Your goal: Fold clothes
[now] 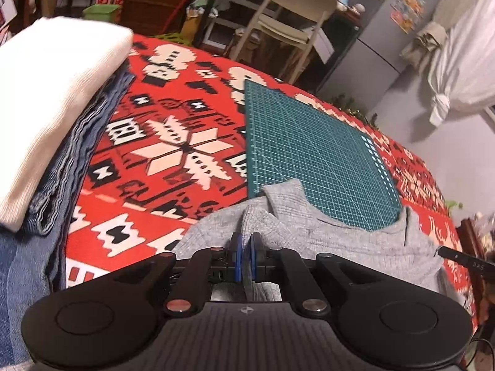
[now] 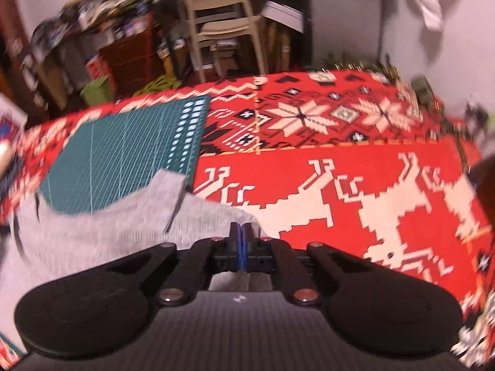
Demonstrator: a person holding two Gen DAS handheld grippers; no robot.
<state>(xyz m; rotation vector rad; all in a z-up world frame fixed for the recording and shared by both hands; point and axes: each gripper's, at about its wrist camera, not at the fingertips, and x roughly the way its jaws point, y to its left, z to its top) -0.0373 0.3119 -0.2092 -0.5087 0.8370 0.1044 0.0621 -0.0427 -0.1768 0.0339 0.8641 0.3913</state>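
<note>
Red patterned blanket (image 1: 173, 142) covers the work surface, w/ a green cutting mat (image 1: 312, 160) on top; cluttered room w/ a pale chair (image 1: 290, 15) behind. Grey ribbed garment (image 1: 309, 232) lies over the mat's near edge. Left gripper (image 1: 246, 241) pinched on a fold of it, jaws nearly closed. Right gripper (image 2: 240, 232) clamped tight at the garment's right edge, near the mat corner. Left of mat: folded stack, white cloth (image 1: 52, 99) over blue denim (image 1: 68, 170).
</note>
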